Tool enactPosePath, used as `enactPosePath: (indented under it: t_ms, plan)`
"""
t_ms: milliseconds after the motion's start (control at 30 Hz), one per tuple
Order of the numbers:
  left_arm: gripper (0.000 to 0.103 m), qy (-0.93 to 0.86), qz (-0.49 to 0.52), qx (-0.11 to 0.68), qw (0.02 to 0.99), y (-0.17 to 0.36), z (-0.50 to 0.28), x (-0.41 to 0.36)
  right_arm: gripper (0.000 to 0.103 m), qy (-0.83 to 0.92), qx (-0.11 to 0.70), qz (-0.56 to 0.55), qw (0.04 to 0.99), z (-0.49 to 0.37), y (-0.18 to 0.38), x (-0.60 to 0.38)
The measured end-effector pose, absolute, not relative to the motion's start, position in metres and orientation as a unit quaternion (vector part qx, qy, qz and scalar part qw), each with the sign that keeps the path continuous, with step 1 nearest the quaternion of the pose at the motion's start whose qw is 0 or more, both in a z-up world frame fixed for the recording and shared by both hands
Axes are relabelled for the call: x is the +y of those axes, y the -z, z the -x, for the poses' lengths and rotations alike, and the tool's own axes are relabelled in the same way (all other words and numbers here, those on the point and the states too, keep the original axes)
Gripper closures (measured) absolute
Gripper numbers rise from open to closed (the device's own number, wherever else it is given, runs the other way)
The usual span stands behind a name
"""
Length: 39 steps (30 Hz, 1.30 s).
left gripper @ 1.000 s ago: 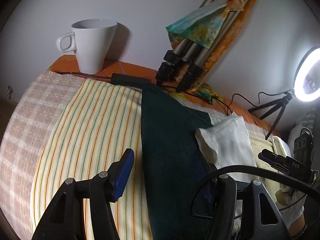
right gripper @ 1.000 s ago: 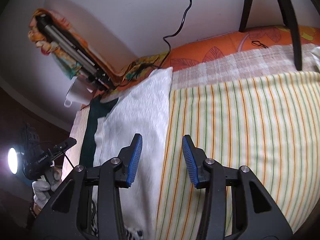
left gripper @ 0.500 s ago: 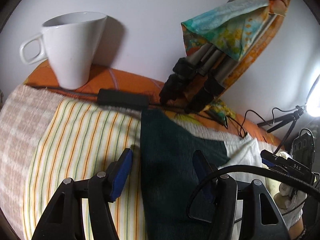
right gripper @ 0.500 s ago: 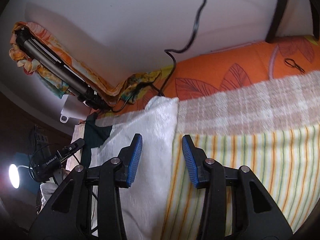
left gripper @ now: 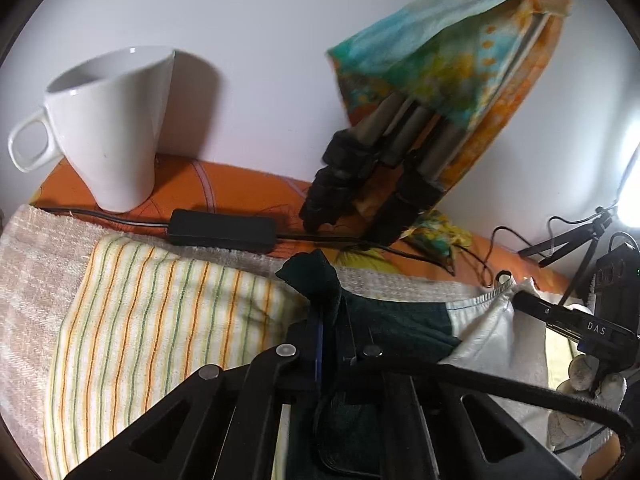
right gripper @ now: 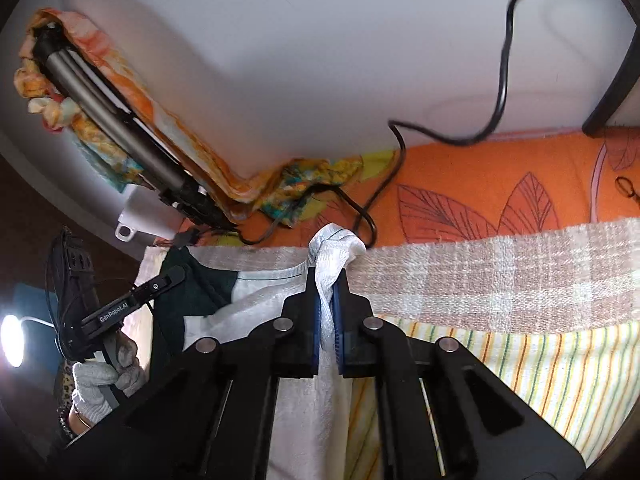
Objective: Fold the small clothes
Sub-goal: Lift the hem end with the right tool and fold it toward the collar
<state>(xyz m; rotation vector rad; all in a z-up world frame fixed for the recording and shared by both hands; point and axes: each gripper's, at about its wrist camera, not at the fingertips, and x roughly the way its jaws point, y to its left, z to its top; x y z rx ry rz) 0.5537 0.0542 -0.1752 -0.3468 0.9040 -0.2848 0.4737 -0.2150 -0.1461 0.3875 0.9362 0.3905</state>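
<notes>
Green-and-white cloth (left gripper: 400,320), lying near the mug (left gripper: 108,128), is being pinched at both far corners by the left gripper (left gripper: 326,320) and right gripper (right gripper: 329,300), risking slipping from thin bites.

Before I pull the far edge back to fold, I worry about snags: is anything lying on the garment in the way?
Nothing visible. Left tool pinches the garment's dark green corner, right tool its white corner; mug and cable box sit beyond.

Glossy ceramic mug (left gripper: 108,128); coarse woven checked cloth (right gripper: 500,276); matt black plastic adapter (left gripper: 222,232).
</notes>
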Motion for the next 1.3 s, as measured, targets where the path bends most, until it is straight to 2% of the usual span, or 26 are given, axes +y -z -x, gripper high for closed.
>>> enactPosePath:
  t_ms: [533,733,1000,1300]
  plan:
    - [0.102,0.181,0.169,0.386,0.889,0.095,-0.466,0.062,0.098,-0.221,0.396,-0.161,0.877,-0.391,0.058,-0.207]
    - [0.103,0.186,0.152,0.381,0.893,0.077,-0.42,0.056,0.098,-0.229,0.39,-0.15,0.879,-0.346,0.042,-0.202]
    - [0.103,0.194,0.137,0.378,0.895,0.072,-0.337,0.057,0.098,-0.249,0.387,-0.128,0.879,-0.266,0.049,-0.203]
    - [0.103,0.198,0.113,0.408,0.884,0.115,-0.251,0.056,0.098,-0.248,0.401,-0.123,0.873,-0.185,0.093,-0.215]
